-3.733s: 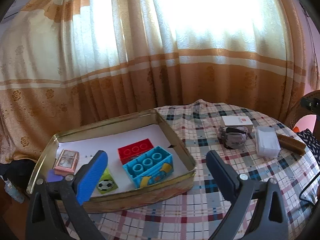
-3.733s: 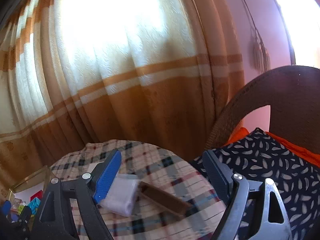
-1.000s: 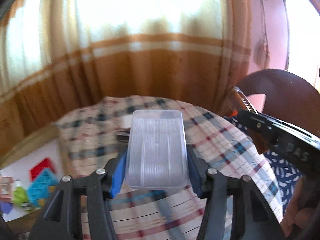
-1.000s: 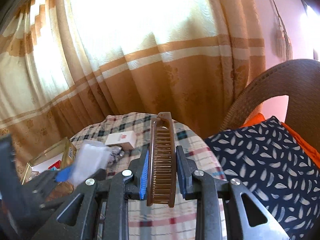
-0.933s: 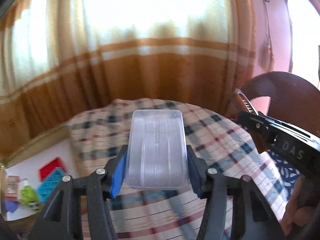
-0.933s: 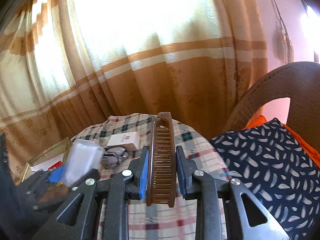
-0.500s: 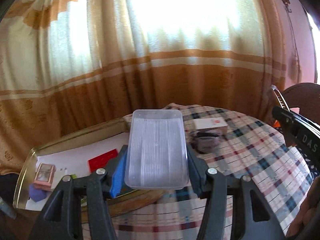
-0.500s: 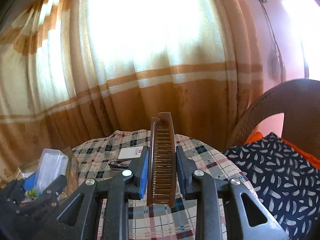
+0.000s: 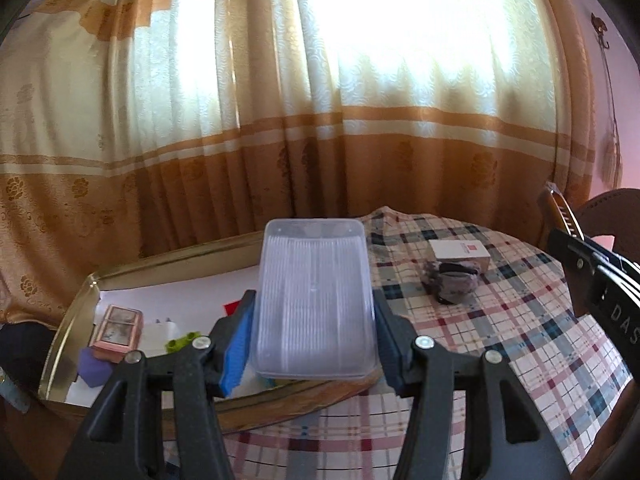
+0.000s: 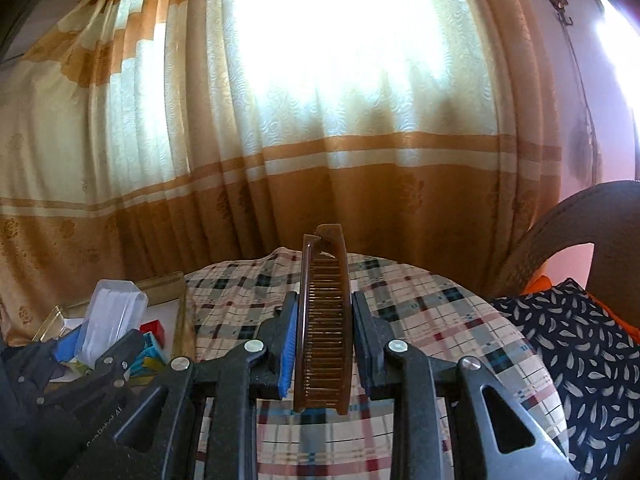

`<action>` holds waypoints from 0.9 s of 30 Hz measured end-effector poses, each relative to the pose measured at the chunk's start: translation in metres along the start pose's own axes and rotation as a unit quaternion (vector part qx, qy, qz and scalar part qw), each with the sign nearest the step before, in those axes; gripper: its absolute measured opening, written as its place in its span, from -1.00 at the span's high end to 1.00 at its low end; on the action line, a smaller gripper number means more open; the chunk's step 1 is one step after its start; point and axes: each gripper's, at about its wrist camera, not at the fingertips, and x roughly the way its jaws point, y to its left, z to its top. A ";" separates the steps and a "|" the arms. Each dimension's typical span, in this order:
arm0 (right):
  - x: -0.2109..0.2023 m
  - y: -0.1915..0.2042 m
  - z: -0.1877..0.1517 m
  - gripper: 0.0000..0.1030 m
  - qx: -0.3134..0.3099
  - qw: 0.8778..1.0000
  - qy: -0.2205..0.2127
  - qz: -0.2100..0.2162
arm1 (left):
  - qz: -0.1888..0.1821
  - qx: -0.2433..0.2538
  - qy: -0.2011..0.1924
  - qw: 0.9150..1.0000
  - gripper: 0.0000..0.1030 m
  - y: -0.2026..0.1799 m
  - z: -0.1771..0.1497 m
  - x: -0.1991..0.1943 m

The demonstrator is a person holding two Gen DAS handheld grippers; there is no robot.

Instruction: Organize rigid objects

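My left gripper [image 9: 314,316] is shut on a clear plastic box [image 9: 313,300] and holds it above the right part of a gold metal tray [image 9: 80,304]. The tray holds a pink box [image 9: 116,332], a purple piece [image 9: 93,368], a green piece [image 9: 184,340] and a red brick [image 10: 153,327]. My right gripper [image 10: 323,328] is shut on a brown comb [image 10: 323,320], held upright on edge above the plaid table [image 10: 432,320]. The left gripper with the clear box also shows at the left of the right wrist view [image 10: 110,320].
A white carton [image 9: 460,250] and a grey crumpled bundle [image 9: 450,280] lie on the plaid cloth at the right. A wicker chair [image 10: 580,224] with a patterned cushion [image 10: 580,344] stands right of the table. Curtains hang behind.
Both grippers were open and empty at first. Now the left holds the clear box and the right the comb. The left has swung leftward until the box hangs over the tray.
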 end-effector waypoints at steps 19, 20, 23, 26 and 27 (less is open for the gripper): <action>0.004 0.057 -0.012 0.46 -0.048 0.998 0.014 0.049 | 0.014 -0.043 -0.013 0.999 -0.06 0.036 0.001 -0.004; 0.004 0.059 -0.012 0.46 -0.049 0.997 0.014 0.050 | 0.015 -0.045 -0.014 0.999 -0.06 0.038 0.001 -0.005; 0.006 0.063 -0.013 0.46 -0.052 0.997 0.014 0.052 | 0.017 -0.050 -0.016 0.998 -0.06 0.043 0.002 -0.006; 0.007 0.066 -0.014 0.46 -0.054 0.997 0.015 0.055 | 0.028 -0.053 -0.017 0.998 -0.06 0.049 0.002 -0.007; 0.007 0.068 -0.014 0.46 -0.055 0.997 0.014 0.056 | 0.032 -0.054 -0.018 0.998 -0.06 0.050 0.002 -0.007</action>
